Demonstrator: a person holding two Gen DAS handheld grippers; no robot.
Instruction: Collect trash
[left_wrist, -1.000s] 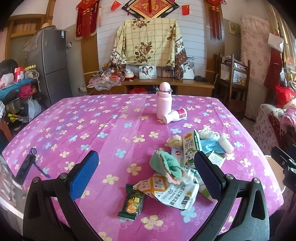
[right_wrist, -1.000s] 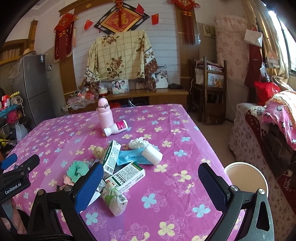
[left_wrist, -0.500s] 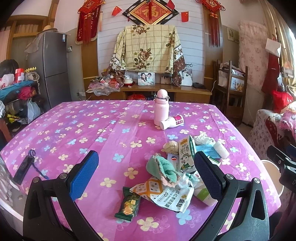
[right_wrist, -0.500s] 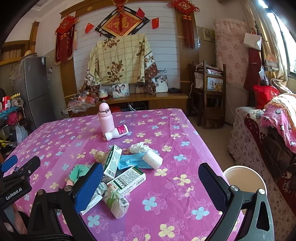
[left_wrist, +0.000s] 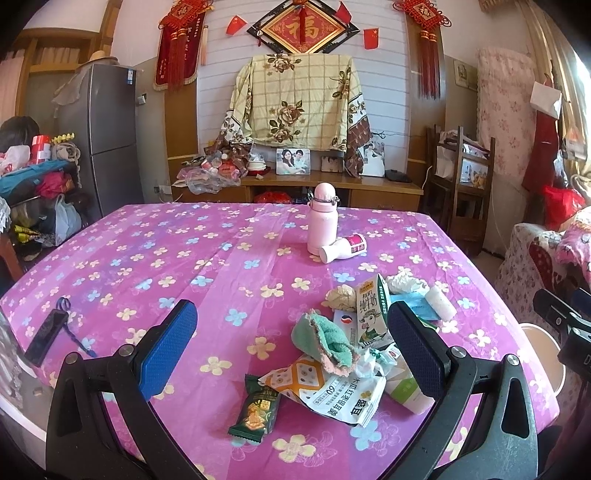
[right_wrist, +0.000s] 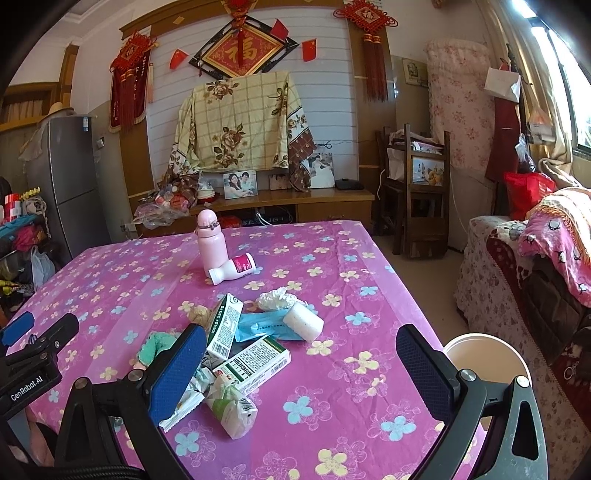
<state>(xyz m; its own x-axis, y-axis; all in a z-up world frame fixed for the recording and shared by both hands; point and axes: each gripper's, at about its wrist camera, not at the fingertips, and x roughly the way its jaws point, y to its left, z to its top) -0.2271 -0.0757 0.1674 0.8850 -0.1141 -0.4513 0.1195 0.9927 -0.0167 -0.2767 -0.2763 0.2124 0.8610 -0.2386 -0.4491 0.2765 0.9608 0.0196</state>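
Table (left_wrist: 155, 258): the view sits higher than a second ago, with more wall showing.
Trash pile (left_wrist: 354, 343): on the table's right part, unmoved.
Bin (right_wrist: 480, 354): beside the table, partly hidden by the right gripper.
Left gripper (left_wrist: 291, 343): jaws wide, holding nothing.
Right gripper (right_wrist: 301, 365): jaws wide, holding nothing.
Milk carton (left_wrist: 371, 314): reads "纯牛奶".
Green snack packet (left_wrist: 255, 410): print illegible.

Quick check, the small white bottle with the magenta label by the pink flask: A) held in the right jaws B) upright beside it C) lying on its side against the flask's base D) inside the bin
C: the small white bottle lies tipped over on the tablecloth, its neck end toward the camera and its body against the foot of the upright pink flask; both sets of jaws are open and empty.
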